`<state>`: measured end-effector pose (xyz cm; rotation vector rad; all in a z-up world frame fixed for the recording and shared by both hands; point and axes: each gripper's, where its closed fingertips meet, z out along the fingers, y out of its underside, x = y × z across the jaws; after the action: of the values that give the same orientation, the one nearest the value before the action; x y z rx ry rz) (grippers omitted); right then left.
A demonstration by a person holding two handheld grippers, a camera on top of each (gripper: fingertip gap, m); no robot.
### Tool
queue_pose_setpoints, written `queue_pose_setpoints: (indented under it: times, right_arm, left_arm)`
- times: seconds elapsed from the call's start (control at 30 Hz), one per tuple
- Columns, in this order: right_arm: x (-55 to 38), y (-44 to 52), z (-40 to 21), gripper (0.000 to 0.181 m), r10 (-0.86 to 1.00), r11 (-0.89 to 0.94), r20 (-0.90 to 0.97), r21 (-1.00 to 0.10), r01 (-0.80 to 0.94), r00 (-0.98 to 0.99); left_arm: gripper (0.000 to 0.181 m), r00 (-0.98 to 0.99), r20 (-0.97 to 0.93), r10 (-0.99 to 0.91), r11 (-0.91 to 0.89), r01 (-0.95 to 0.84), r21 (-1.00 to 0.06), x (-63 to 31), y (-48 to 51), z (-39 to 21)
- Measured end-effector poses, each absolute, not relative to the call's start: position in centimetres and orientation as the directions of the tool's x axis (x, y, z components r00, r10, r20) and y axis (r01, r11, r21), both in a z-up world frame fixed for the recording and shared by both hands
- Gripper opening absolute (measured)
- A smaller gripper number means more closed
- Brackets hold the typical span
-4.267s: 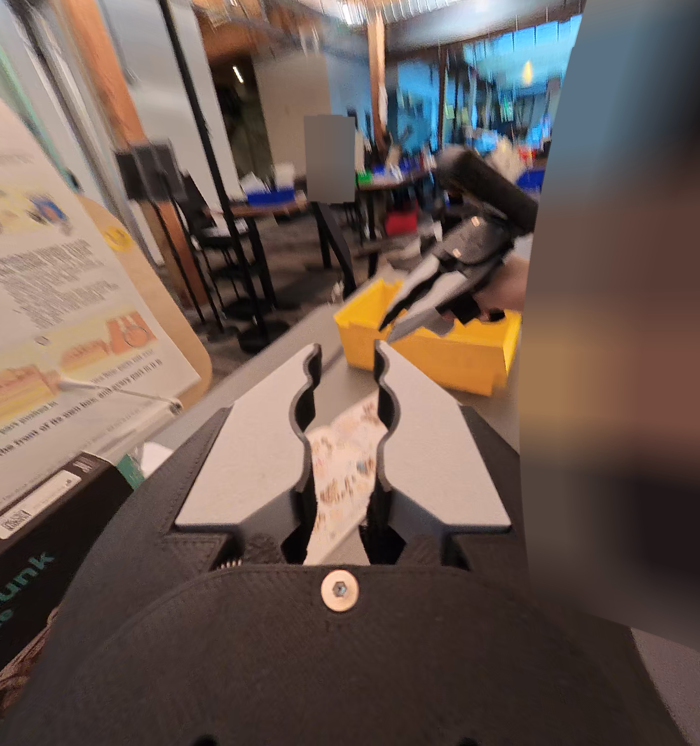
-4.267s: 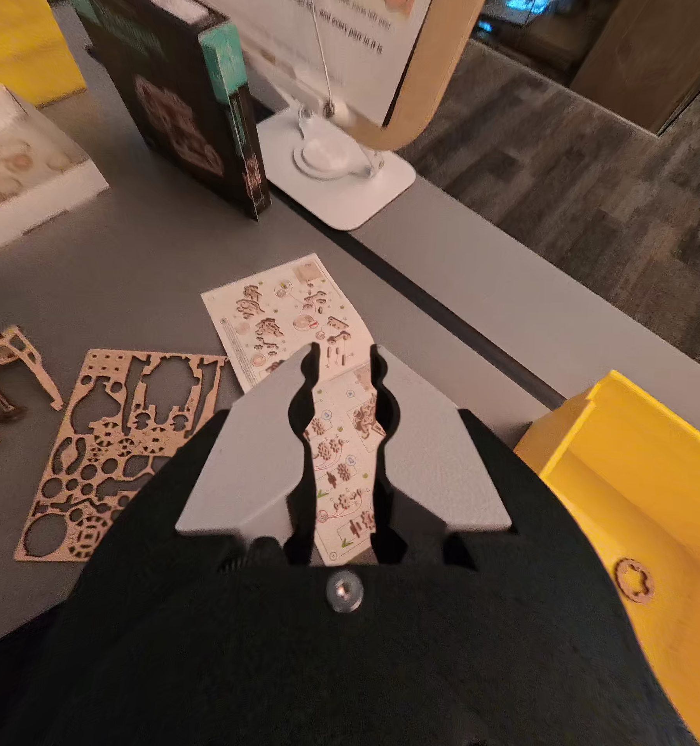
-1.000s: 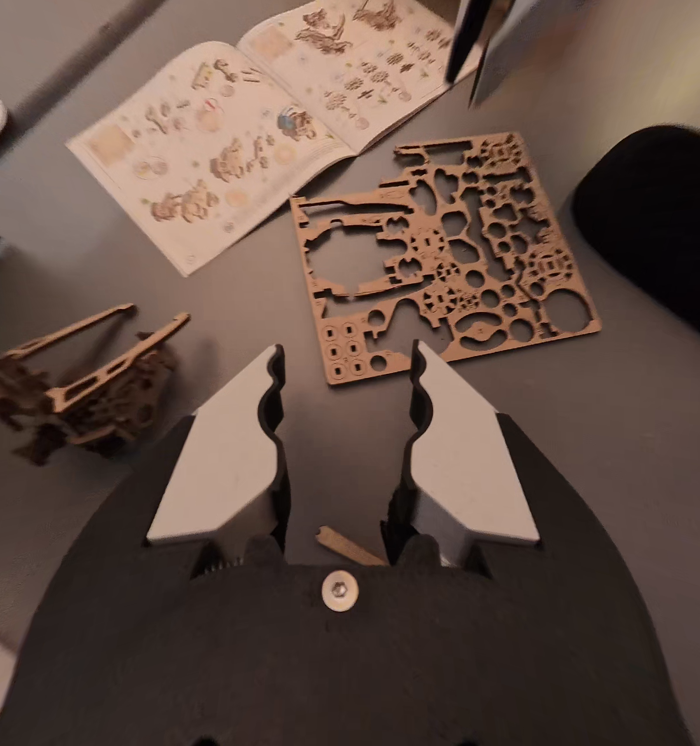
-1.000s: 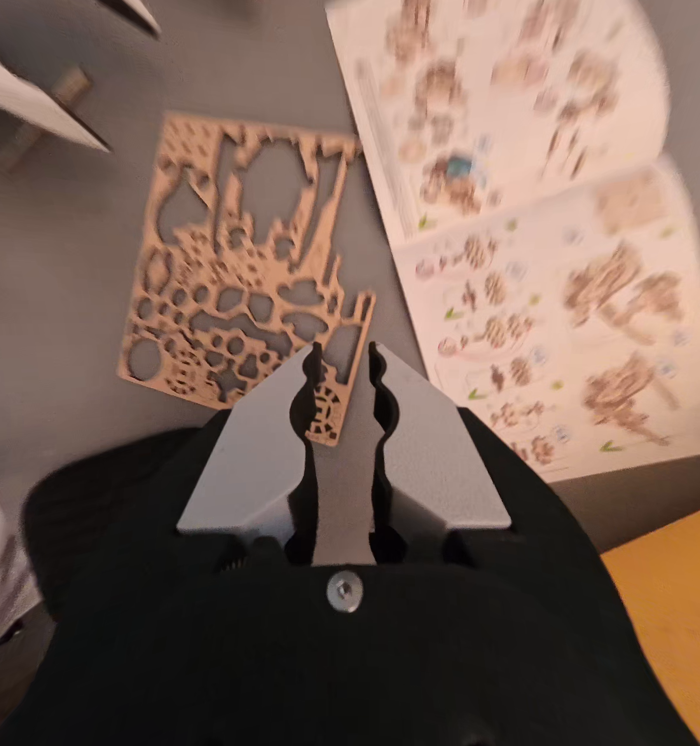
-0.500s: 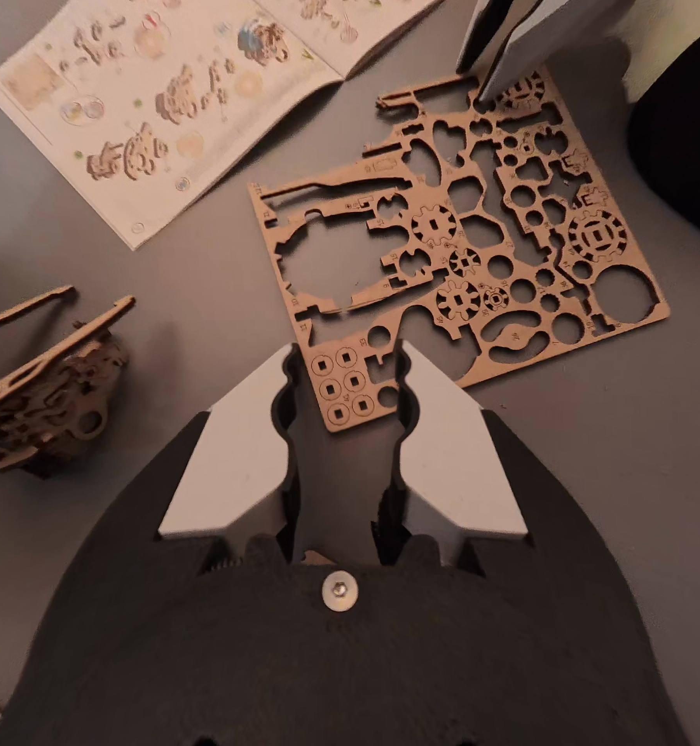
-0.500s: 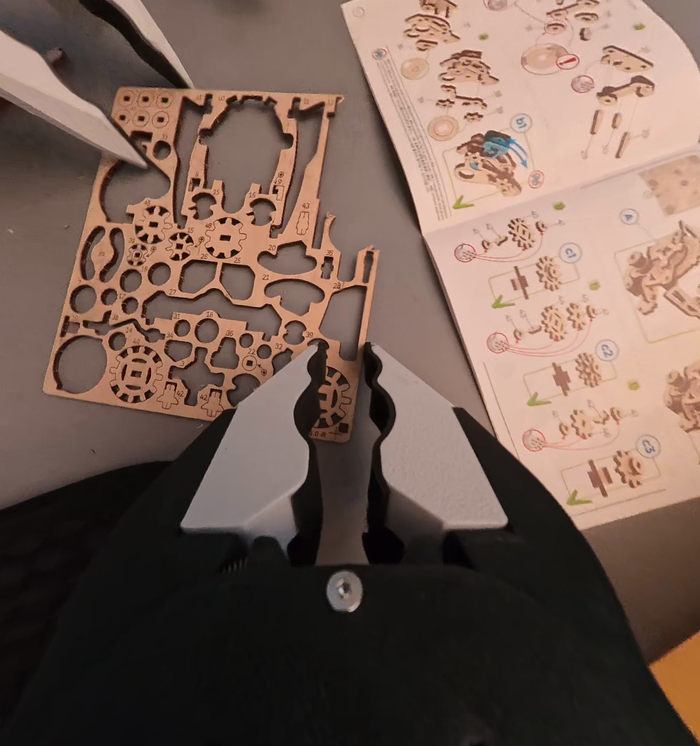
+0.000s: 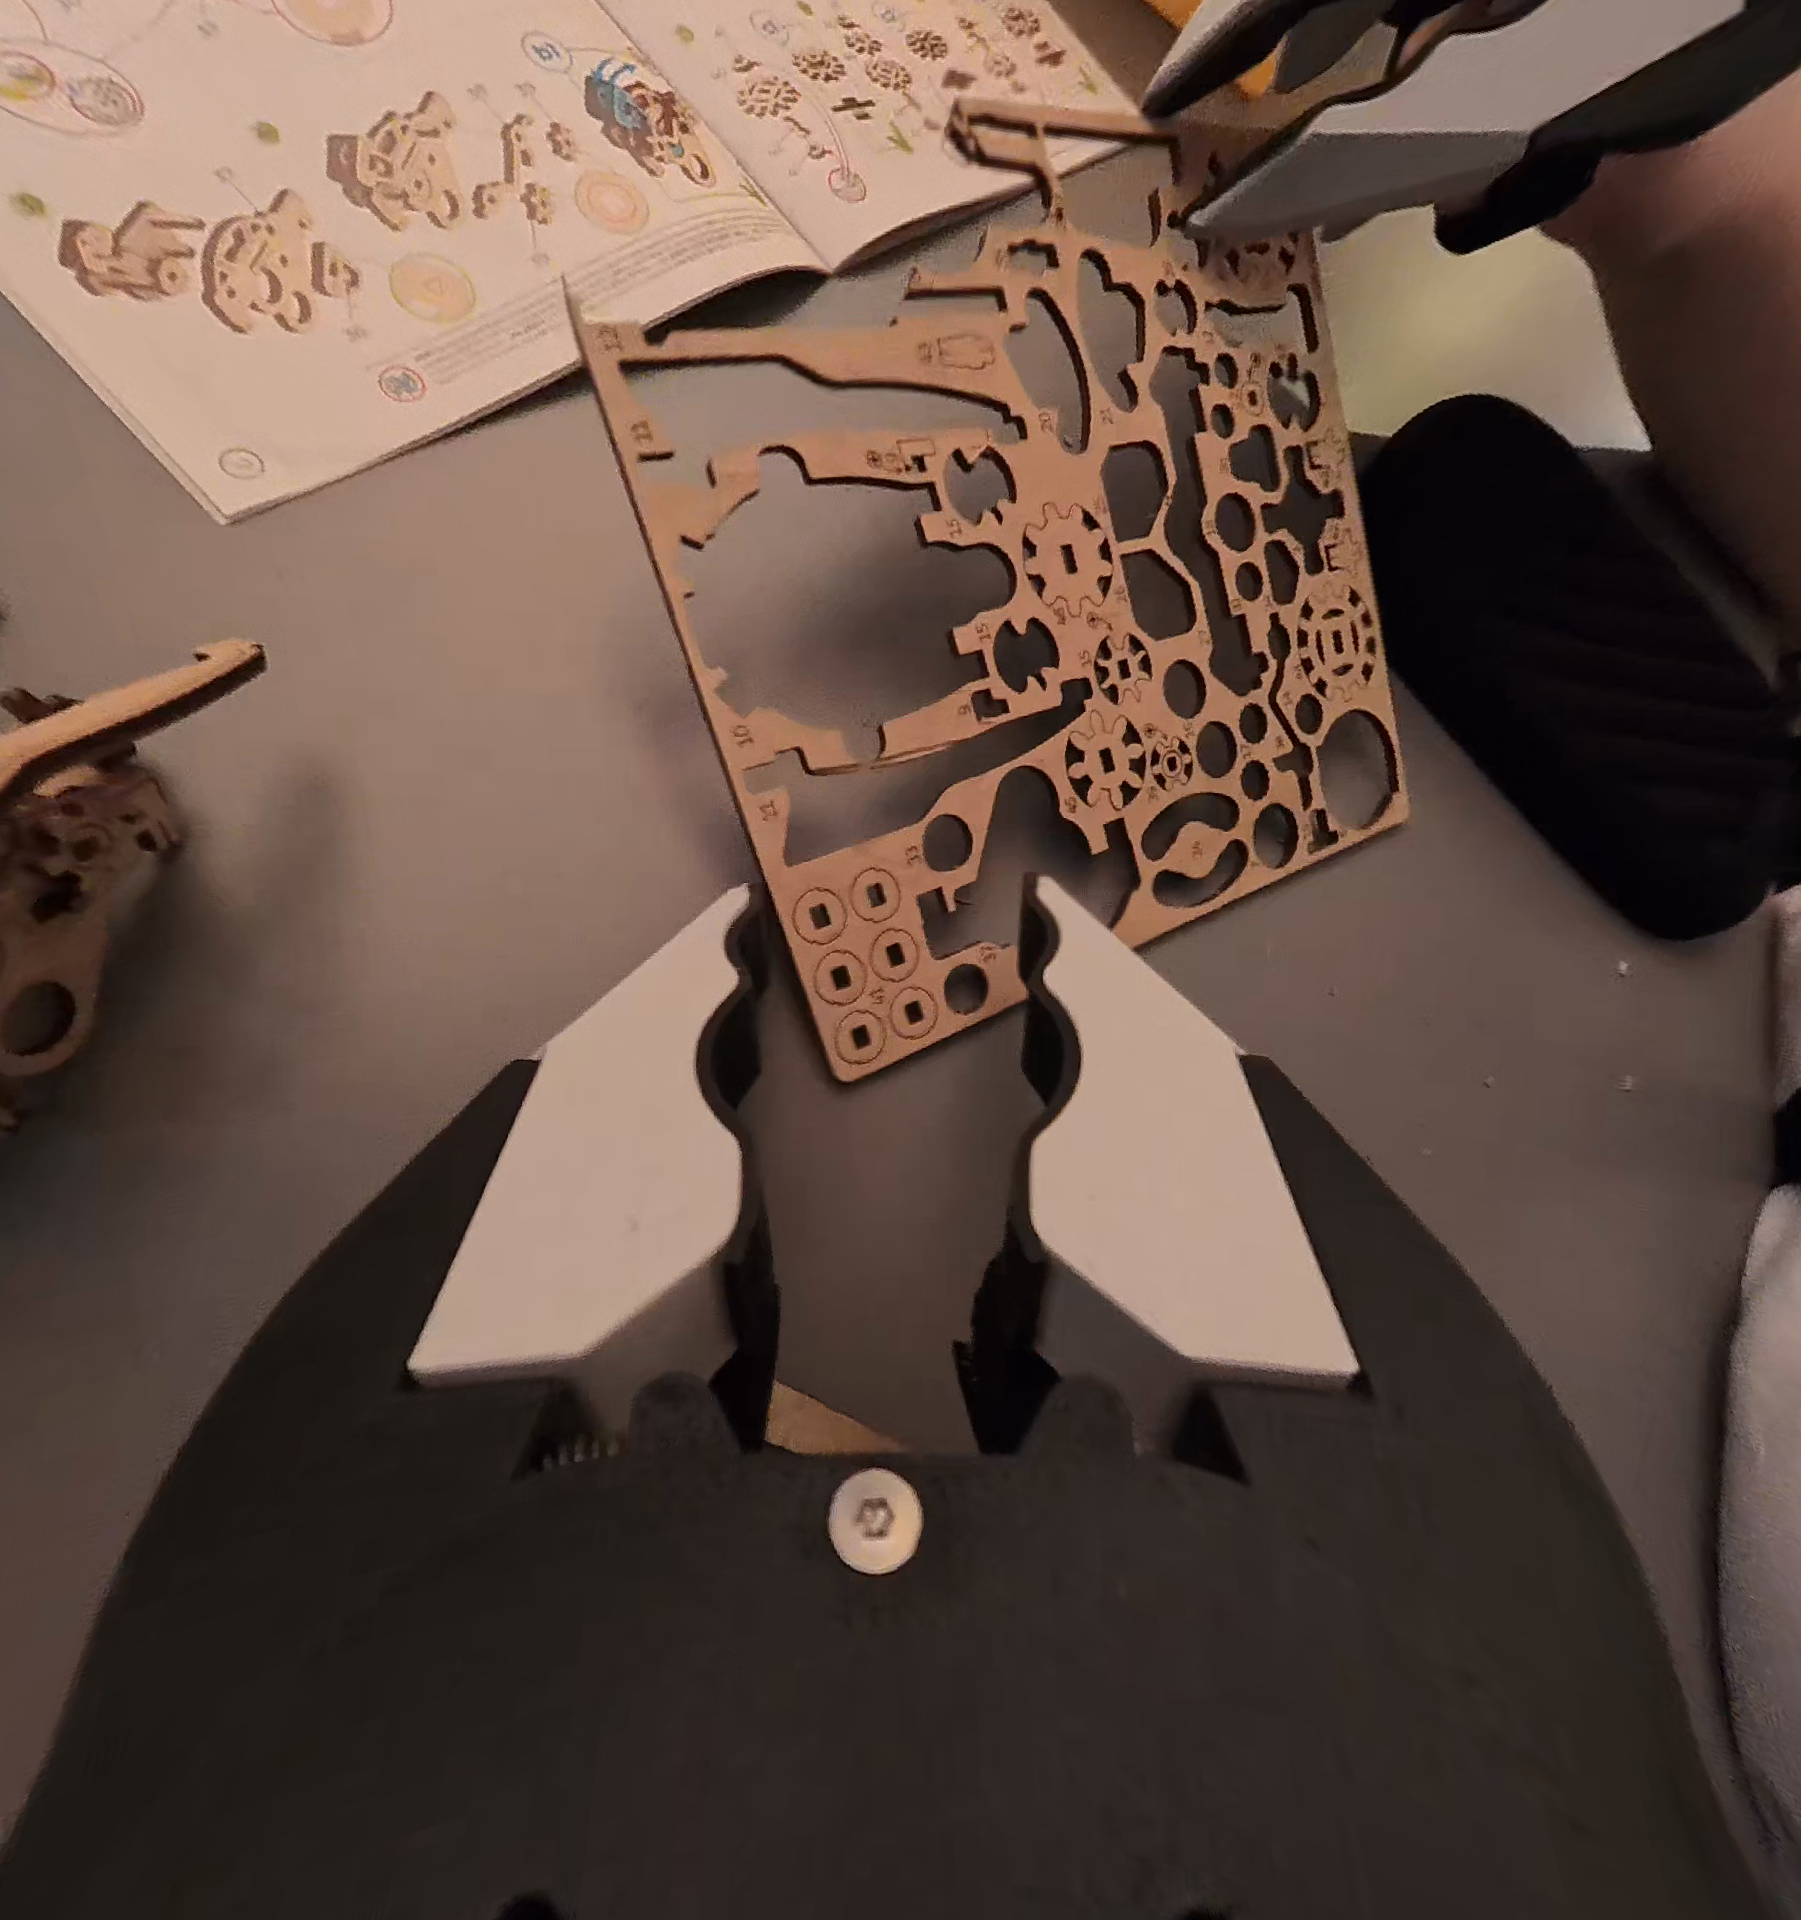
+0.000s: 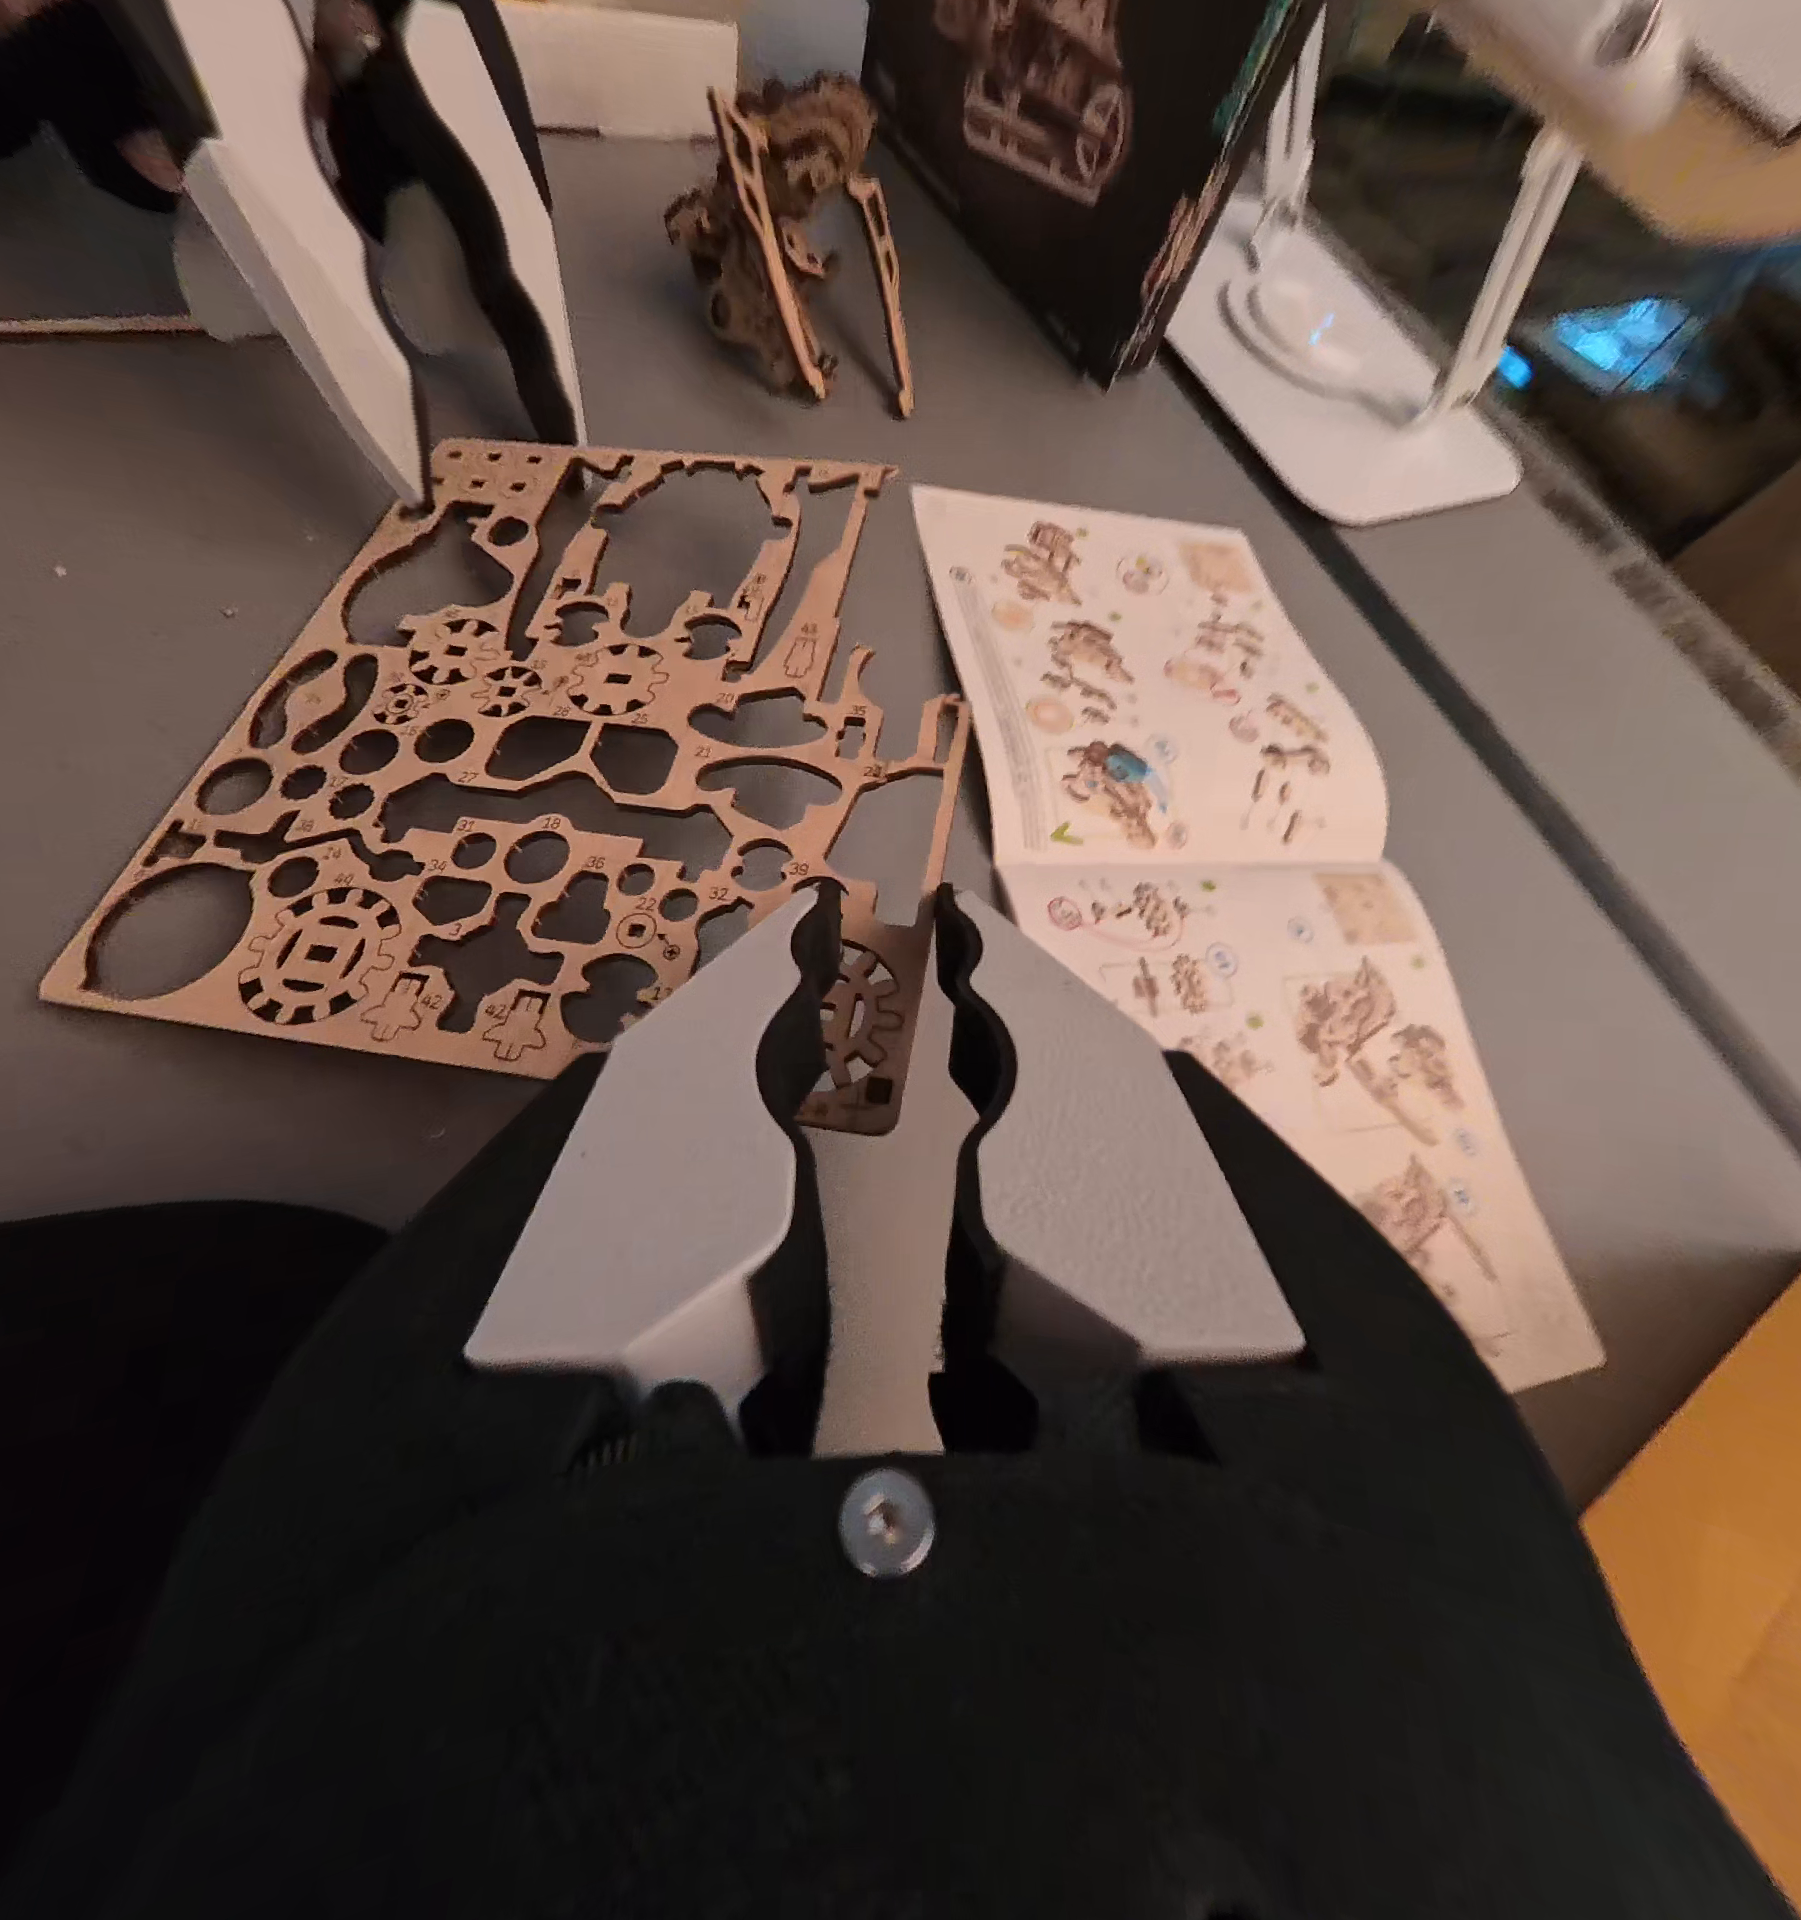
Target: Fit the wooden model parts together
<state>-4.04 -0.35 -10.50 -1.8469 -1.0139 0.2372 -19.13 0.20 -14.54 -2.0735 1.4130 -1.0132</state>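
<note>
A flat wooden parts sheet [image 7: 979, 623] with gears and empty cut-outs lies on the grey table [image 7: 408, 831]; it also shows in the right wrist view [image 8: 522, 790]. My right gripper [image 8: 883, 899] is closed on one corner of the sheet, and that side is raised off the table. It shows at the top right of the left wrist view [image 7: 1176, 156]. My left gripper [image 7: 891, 904] is open, with the opposite corner of the sheet between its fingers; across the table it shows in the right wrist view [image 8: 496, 462]. A partly built wooden model [image 7: 23, 883] stands to the left, also seen in the right wrist view [image 8: 782, 208].
An open instruction booklet [image 8: 1187, 831] lies beside the sheet. A black box [image 8: 1062, 156] and a white stand [image 8: 1374, 416] are at the table's back. A yellow bin [image 8: 1758, 1558] is at the right. A black sleeve [image 7: 1550, 675] rests by the sheet. A small wooden piece [image 7: 823, 1413] lies under my left gripper. Spacing between my two grippers at the tips: around 15 centimeters.
Both grippers came down from the yellow bin area to the sheet. In the last half second my right gripper raised its corner of the sheet; my left gripper stayed open at the opposite corner.
</note>
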Motion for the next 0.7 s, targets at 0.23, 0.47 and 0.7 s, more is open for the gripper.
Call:
queue_pose_setpoints:
  times: [0.23, 0.47, 0.7]
  right_arm:
    - [-2.9, 0.1, -10.5, 0.016, 0.686, -0.109, 0.382, -0.787, 0.607, 0.619]
    - [-2.8, 0.4, -12.2, 0.017, 0.732, -0.171, 0.263, -0.822, 0.543, 0.629]
    - [-4.8, -0.3, -10.7, 0.044, 0.804, -0.315, -0.14, -0.925, 0.214, 0.578]
  left_arm:
    - [0.016, 0.149, 0.355, -0.923, -0.37, -0.594, -0.714, -18.8, -0.7, -13.8]
    - [0.011, 0.047, 0.37, -0.928, -0.334, -0.547, -0.768, -18.6, -2.3, -10.6]
    - [0.01, -0.062, 0.301, -0.951, -0.228, -0.513, -0.827, -19.1, -3.6, -8.1]
